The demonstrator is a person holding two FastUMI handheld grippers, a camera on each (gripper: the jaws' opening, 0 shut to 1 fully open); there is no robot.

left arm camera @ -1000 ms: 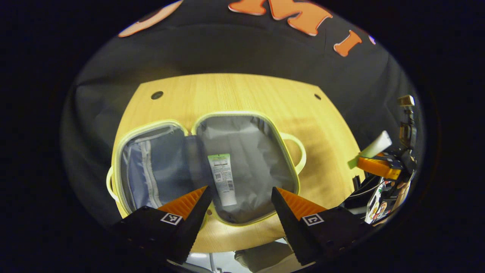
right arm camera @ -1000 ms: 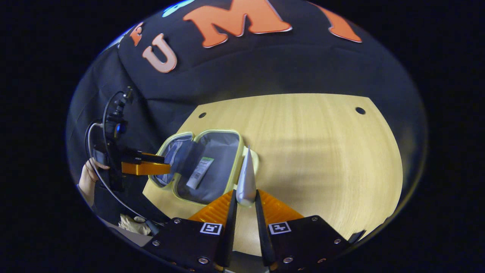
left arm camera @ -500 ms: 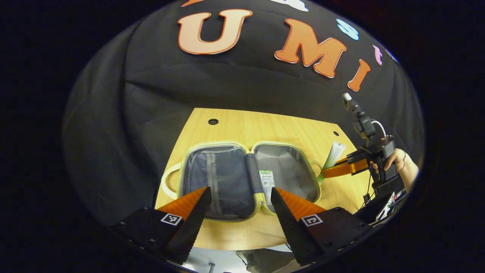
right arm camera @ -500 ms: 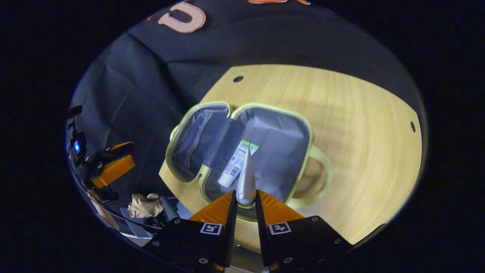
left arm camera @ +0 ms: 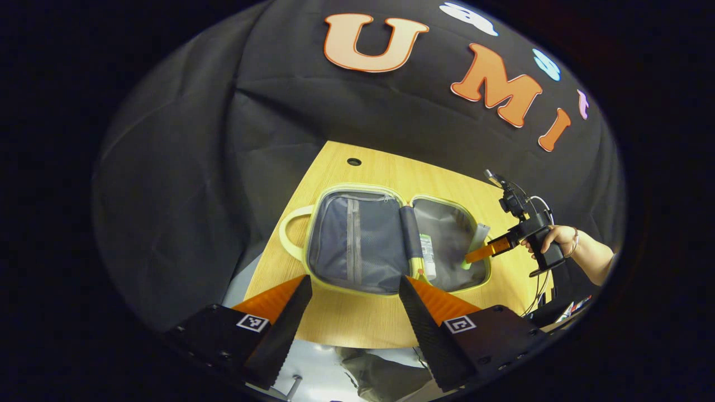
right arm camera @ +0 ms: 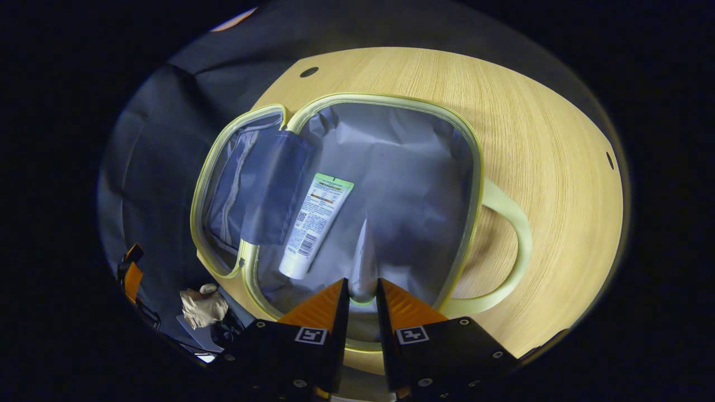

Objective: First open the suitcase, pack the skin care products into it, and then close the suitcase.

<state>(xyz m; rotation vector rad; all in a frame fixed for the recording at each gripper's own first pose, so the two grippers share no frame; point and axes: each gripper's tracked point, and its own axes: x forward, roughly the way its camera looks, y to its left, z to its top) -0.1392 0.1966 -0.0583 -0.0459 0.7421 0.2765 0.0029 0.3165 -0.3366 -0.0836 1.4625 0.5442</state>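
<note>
Pale tube [right arm camera: 363, 262] pinched between right gripper [right arm camera: 362, 290] fingers, lengthwise forward over open suitcase [right arm camera: 391, 162]; left gripper [left arm camera: 352, 290] fingers spread.

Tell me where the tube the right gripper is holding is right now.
In the right gripper view, the held tube is pinched between the right gripper fingers, over the open suitcase compartment, right of the tube lying inside.

Dim booth; overhead light brightens pale wooden tabletop [right arm camera: 536, 134]; soft shadows inside grey-lined, yellow-rimmed open suitcase [right arm camera: 402, 167]; strong fisheye bending at edges; focus sharp.
</note>
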